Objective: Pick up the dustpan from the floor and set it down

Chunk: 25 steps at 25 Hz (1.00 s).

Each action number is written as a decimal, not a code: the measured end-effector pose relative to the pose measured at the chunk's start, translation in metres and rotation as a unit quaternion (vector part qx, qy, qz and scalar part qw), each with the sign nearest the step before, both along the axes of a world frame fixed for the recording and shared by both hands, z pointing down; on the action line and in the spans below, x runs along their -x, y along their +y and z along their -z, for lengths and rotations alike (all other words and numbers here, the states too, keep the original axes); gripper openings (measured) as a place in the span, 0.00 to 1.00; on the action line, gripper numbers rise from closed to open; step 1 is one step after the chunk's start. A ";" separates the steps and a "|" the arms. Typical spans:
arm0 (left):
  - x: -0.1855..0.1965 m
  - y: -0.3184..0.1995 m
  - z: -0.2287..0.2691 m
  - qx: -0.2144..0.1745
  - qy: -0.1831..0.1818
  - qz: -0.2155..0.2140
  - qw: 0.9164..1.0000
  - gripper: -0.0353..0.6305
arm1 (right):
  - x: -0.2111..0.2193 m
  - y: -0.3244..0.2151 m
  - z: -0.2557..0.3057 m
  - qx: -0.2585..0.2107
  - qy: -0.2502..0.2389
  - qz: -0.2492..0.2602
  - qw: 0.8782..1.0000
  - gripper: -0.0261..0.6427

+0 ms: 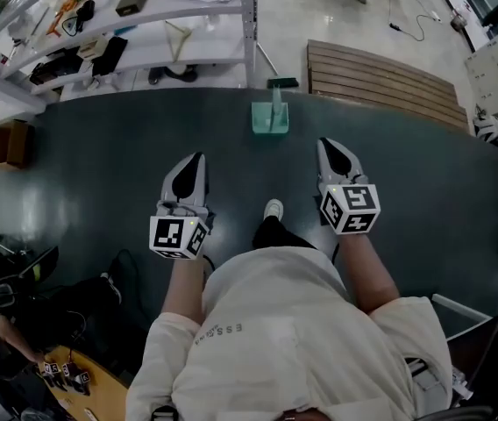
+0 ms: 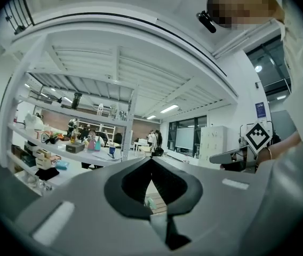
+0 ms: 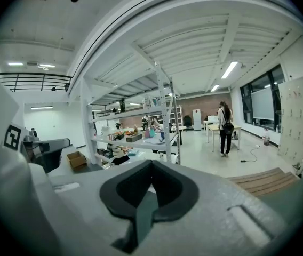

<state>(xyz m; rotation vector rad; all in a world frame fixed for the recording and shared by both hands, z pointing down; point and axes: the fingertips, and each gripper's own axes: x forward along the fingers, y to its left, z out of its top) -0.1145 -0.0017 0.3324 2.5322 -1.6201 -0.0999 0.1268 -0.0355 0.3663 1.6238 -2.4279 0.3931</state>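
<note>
Dark grey-green flooring fills the middle of the head view and carries the task's thing. The dustpan, pale translucent green with a darker handle at its top, stands upright at the far edge of this dark flooring, about halfway along it. It is just beside the foot of a white shelving unit's corner post.

Both grippers hang over the dark flooring nearer the person, well apart from the dustpan, one to each side of the line toward it. The left gripper has its jaws together at the tips with nothing between them. In the left gripper view a sliver of the dustpan shows far off through the gap behind the tips. The right gripper is likewise closed and empty, as the right gripper view shows. The person's white shoe rests on the dark flooring between the two grippers.

Beyond the far edge lies a pale glossy floor. The shelving unit stands at far left, crowded with small items. A slatted wooden platform lies at the far right edge of the dark flooring. A cardboard box sits at the left edge. White lockers line the right wall, and another person stands by tables at the room's far end.
</note>
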 end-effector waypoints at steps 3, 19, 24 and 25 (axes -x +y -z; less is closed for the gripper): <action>0.001 -0.044 0.002 -0.001 0.002 0.012 1.000 0.08 | -0.010 -0.047 -0.004 0.008 0.002 -0.001 1.000 0.02; -0.023 -0.229 -0.072 0.050 0.022 -0.071 0.996 0.08 | 0.035 -0.214 -0.128 0.152 0.057 -0.006 0.987 0.02; -0.023 -0.294 -0.097 0.067 0.015 -0.090 0.994 0.08 | 0.048 -0.258 -0.179 0.212 0.059 -0.024 0.975 0.15; -0.023 -0.304 -0.104 0.073 0.016 -0.092 0.993 0.08 | 0.050 -0.264 -0.194 0.228 0.063 -0.028 0.971 0.18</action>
